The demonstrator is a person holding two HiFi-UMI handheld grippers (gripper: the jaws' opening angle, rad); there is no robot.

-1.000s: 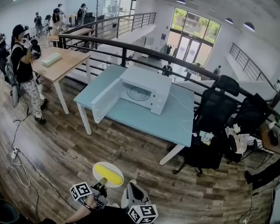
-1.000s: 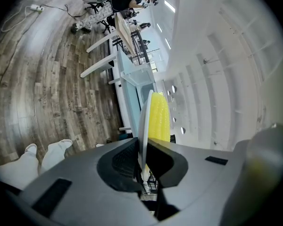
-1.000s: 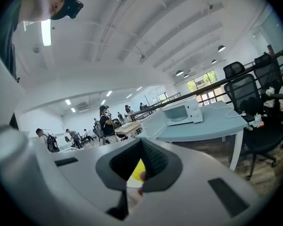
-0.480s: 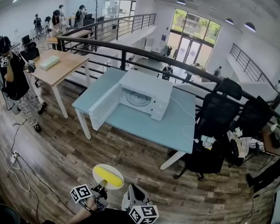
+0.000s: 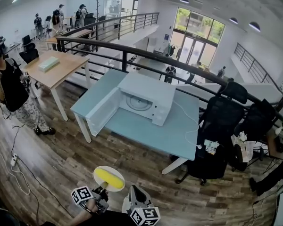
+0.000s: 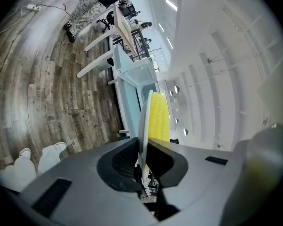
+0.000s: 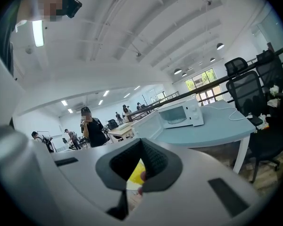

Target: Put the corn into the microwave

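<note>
A smooth round white plate (image 5: 116, 171) carries 1 yellow, knobbly cob of corn (image 5: 109, 177) lying across it, low over the wood-plank floor (image 5: 61, 159) and well short of the table. The left gripper (image 5: 103, 188) is clenched on the plate's near rim. The left gripper view shows what the head view cannot: the plate edge-on as a thin white blade pinched between the 2 ribbed black pads, with the cob's rows of kernels on its right face.

The right gripper (image 5: 133, 188) sits just beside the left one. In its own view the jaws are drawn together and grasp nothing.

Ahead, a boxy white microwave (image 5: 144, 98) stands on a matte pale-blue table (image 5: 146, 131), its door (image 5: 103, 111) swung wide and the round turntable visible inside. Black mesh office chairs (image 5: 221, 121) stand to the table's right, and a dark metal railing (image 5: 146, 55) runs behind it.
</note>
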